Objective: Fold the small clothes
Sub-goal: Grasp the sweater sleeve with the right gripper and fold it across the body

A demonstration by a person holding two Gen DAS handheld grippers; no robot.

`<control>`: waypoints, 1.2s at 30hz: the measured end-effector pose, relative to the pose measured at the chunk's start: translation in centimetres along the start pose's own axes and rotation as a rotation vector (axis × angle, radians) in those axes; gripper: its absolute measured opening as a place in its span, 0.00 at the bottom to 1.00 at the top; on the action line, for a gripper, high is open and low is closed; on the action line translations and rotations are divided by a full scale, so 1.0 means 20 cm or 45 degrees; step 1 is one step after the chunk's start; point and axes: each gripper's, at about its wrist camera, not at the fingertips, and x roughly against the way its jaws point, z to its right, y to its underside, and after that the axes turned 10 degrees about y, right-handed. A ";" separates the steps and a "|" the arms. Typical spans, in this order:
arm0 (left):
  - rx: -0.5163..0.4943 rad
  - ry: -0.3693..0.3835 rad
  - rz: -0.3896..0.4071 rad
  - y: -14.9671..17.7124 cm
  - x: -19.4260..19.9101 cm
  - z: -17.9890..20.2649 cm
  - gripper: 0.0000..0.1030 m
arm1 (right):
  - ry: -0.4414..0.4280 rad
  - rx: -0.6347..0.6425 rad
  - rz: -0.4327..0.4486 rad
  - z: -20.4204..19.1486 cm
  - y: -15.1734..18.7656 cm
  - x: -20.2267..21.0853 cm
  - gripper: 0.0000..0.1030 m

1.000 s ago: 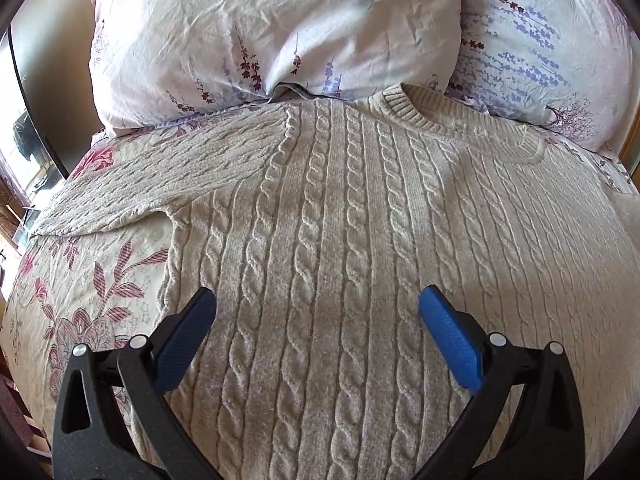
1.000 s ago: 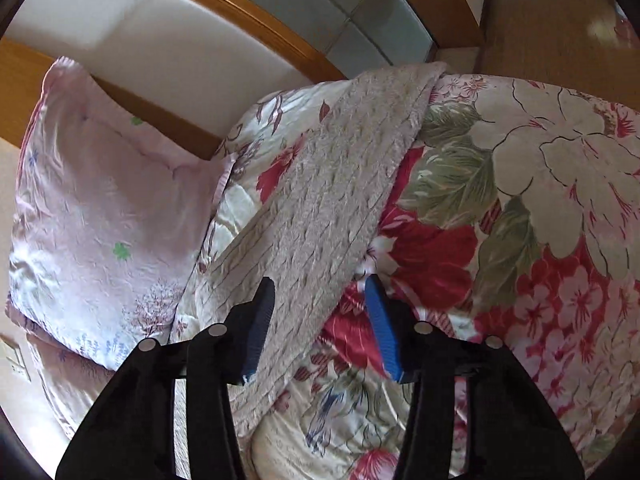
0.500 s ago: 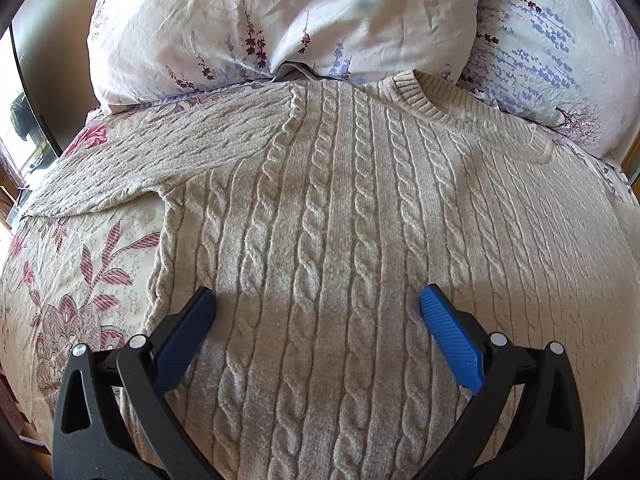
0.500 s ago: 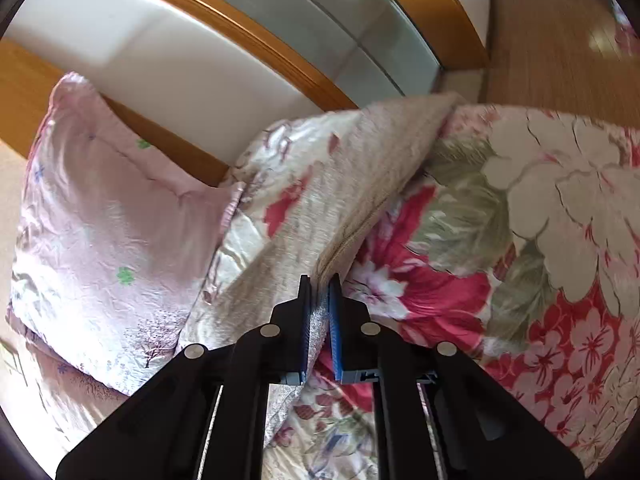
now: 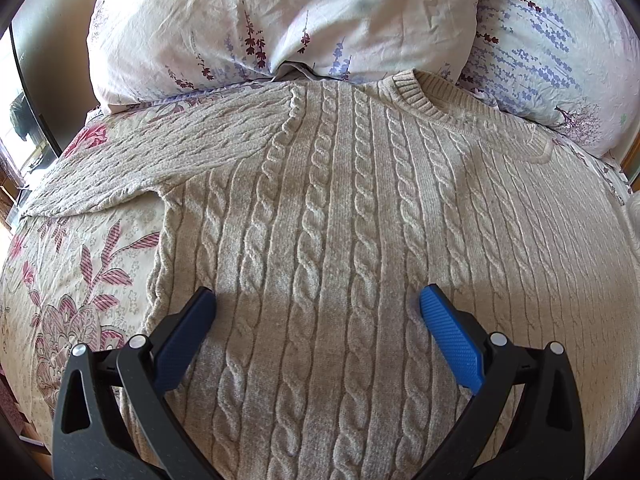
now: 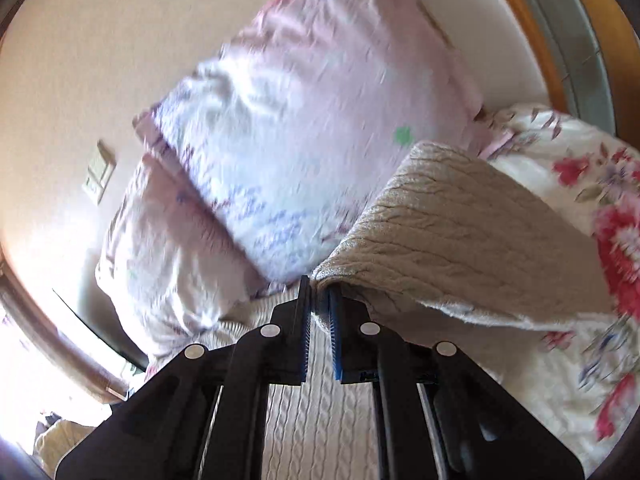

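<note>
sweater (image 5: pixel 340 240) flat on the bed, collar by the pillows (image 5: pixel 280 20) | right gripper (image 6: pixel 319 300) fingers clamped on its sleeve (image 6: pixel 460 240), lifted | left gripper (image 5: pixel 316 320) fingers spread, empty, over the body | soft, floppy, chunky knit; I'd grab edges

The sweater (image 5: pixel 344 216) is beige with a cable-knit pattern and a ribbed collar (image 5: pixel 452 108). The bedspread (image 5: pixel 76 264) under it is cream, printed with pink and maroon flowers and striped leaves; in the right wrist view its flowers (image 6: pixel 618 236) look bright red. The 2 pillows (image 5: pixel 280 16) are pale white-pink with purple and blue lavender sprigs. The gripper pads (image 5: pixel 448 336) are blue on black frames. The headboard (image 6: pixel 532 44) is orange-brown wood.
</note>
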 end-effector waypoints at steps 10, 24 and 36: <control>0.000 0.000 0.000 0.00 0.00 0.00 0.98 | 0.072 0.041 -0.308 -0.05 0.28 -0.13 0.24; 0.000 0.000 -0.001 0.00 0.00 0.00 0.98 | 0.127 -0.856 -0.091 0.67 0.11 0.10 0.54; -0.002 -0.003 0.000 0.00 0.00 0.00 0.98 | 0.216 -0.635 0.056 0.49 -0.12 0.02 0.10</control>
